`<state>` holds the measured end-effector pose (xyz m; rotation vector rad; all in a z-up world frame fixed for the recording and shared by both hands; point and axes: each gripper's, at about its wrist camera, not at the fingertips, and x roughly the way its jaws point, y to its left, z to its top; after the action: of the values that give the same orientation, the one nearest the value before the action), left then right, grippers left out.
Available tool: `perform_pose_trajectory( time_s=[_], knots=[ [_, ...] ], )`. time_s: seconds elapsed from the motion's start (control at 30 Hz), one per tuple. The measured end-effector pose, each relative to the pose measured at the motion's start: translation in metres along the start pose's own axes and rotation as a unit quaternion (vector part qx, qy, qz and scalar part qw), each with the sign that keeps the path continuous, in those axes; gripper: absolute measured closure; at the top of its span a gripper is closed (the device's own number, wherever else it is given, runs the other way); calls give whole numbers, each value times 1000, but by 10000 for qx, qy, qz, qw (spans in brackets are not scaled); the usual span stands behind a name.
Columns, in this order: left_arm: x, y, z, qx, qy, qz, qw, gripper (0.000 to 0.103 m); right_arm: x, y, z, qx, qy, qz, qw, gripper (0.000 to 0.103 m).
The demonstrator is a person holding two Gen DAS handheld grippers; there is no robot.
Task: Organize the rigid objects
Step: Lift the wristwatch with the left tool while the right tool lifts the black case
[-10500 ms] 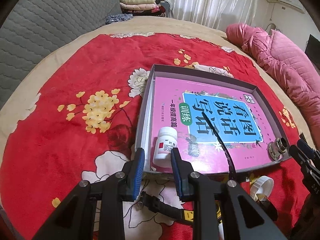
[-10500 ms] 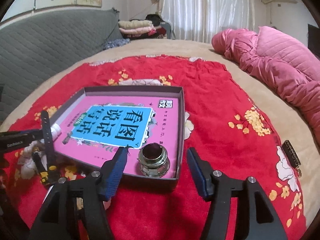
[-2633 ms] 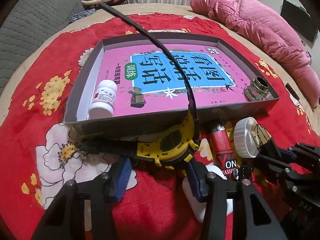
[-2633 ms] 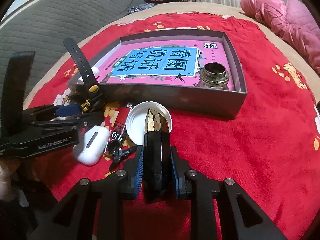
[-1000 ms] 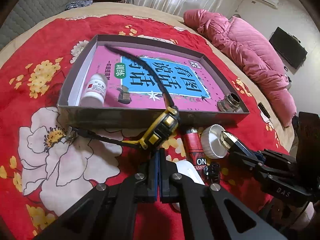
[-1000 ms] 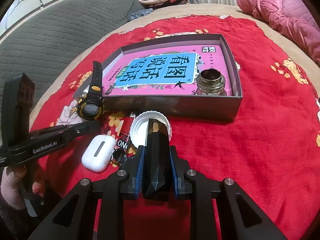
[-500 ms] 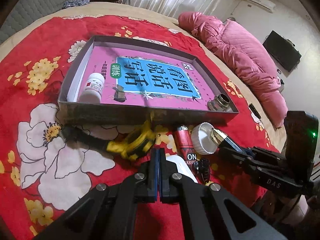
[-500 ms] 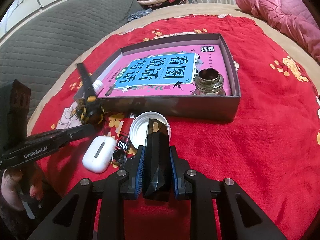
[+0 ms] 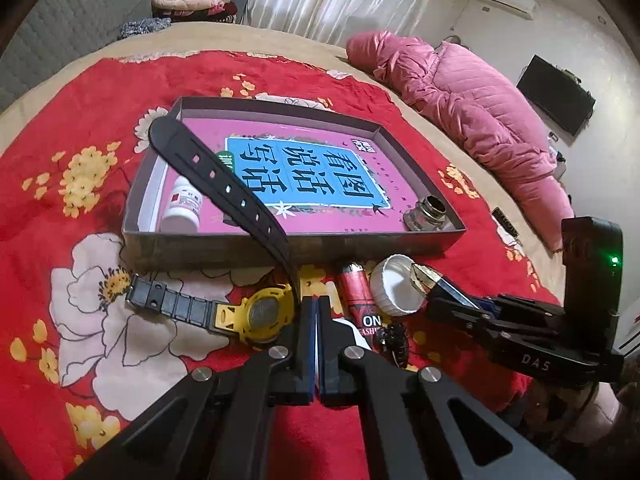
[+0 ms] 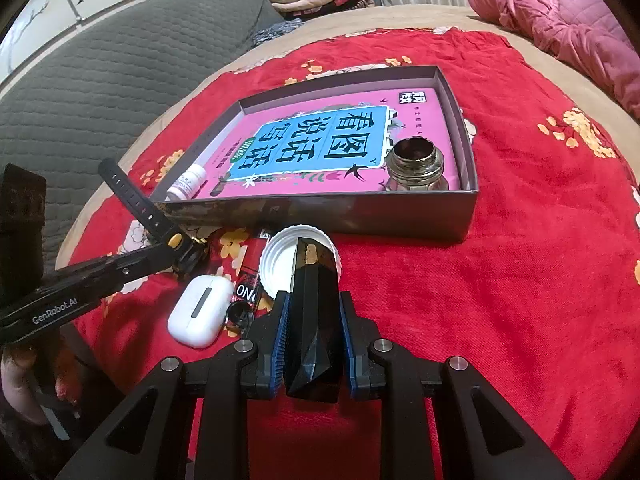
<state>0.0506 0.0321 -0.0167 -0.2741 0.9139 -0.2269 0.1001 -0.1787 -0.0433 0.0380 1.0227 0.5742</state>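
Note:
A yellow watch (image 9: pixel 264 316) with black straps lies back-up on the red blanket, and one strap (image 9: pixel 216 176) rears up over the box. My left gripper (image 9: pixel 316 308) is shut. The watch touches the outer side of its left finger, and nothing shows between the pads. My right gripper (image 10: pixel 314 300) is shut on a dark faceted stone (image 10: pixel 314 320) with a gold tip, held over a white cap (image 10: pixel 276 268). The grey box (image 10: pixel 320 216) holds a pink book, a white pill bottle (image 10: pixel 186 188) and a glass jar (image 10: pixel 416 164).
In front of the box lie a red lighter (image 10: pixel 248 276), a white earbud case (image 10: pixel 200 312) and a small black clip (image 9: pixel 394 338). A pink quilted jacket (image 9: pixel 472 112) lies at the far right. A grey padded headboard (image 10: pixel 100 80) is on the left.
The watch dropped from edge-on at my left fingertips to lying back-up beside them, and its strap swung up over the box. The right gripper and its stone stayed still.

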Motion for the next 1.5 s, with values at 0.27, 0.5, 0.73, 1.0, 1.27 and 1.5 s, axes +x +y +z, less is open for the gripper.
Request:
perform_pose_trajectory(
  time_s=[0.27,0.5,0.73,1.0,1.27,1.5],
  knots=[
    [5,-6,3,168,-2,151,9997,102,0,-1,-1,54,10,27,10000,79],
    [7,-10,0,168,113,300,9993,101,0,-2,0,95,10,46,9999,79],
    [-2,-13,-9,83,234,226,9994,76,-2,-3,0,144,-18,75,9999,79],
    [-8,-16,-17,80,341,394,9986,73,-4,-7,1,255,-59,111,9996,79],
    [-11,-11,-15,52,211,561,9982,60,-6,-7,2,264,-78,122,9995,79],
    [-1,-12,0,176,-57,787,9967,60,-7,-3,2,149,-125,65,9998,79]
  ],
)
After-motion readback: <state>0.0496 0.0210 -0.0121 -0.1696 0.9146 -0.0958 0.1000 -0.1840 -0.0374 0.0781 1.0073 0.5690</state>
